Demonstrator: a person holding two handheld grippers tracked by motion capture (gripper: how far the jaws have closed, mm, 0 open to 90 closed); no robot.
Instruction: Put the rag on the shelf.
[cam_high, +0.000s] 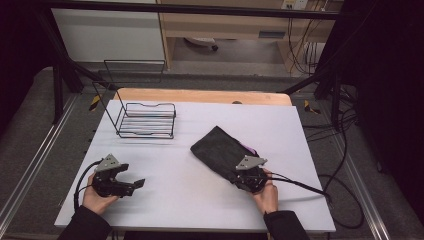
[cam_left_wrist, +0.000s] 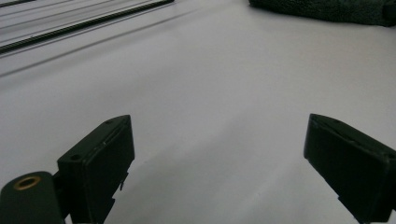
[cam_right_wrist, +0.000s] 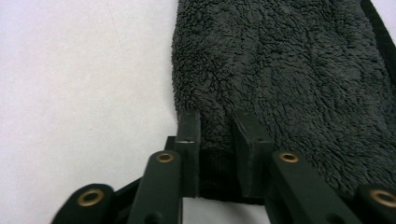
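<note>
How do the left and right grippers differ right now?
The left gripper is open with bare table between its jaws; the right gripper is shut on the dark fleece cloth's edge. The left lies apart from the cloth; the right touches it. Both rest low at the table's near side.

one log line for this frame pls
right claw: shut on dark fleece cloth edge | left claw: open, nothing held, over white table | wire rack: far left
</note>
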